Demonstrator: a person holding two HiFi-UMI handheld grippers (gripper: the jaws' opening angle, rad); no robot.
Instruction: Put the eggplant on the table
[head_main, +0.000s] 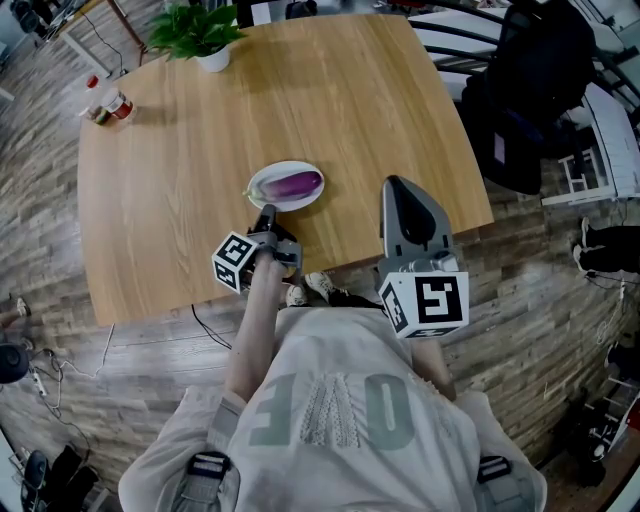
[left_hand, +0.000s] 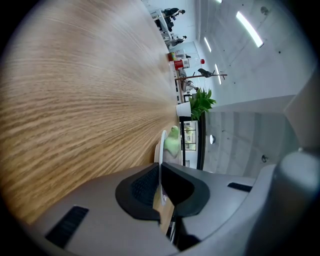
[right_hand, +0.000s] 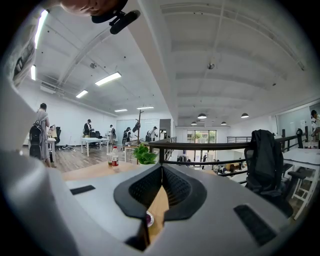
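Note:
A purple eggplant (head_main: 294, 184) lies on a small white plate (head_main: 258, 190) near the front edge of the wooden table (head_main: 200, 150). My left gripper (head_main: 266, 212) is shut on the plate's near rim. In the left gripper view that rim (left_hand: 162, 142) runs edge-on between the pads of the left gripper (left_hand: 160, 167), and the eggplant's green stem end (left_hand: 172, 140) shows beyond it. My right gripper (head_main: 398, 184) hovers to the right of the plate over the table's edge. Its jaws are shut with nothing in them, as the right gripper (right_hand: 161, 167) also shows in its own view.
A potted plant (head_main: 200, 35) stands at the table's far edge and a red-capped bottle (head_main: 115, 105) at its far left corner. A chair with a black jacket (head_main: 530, 90) stands off the table's right side. Cables lie on the wooden floor at left.

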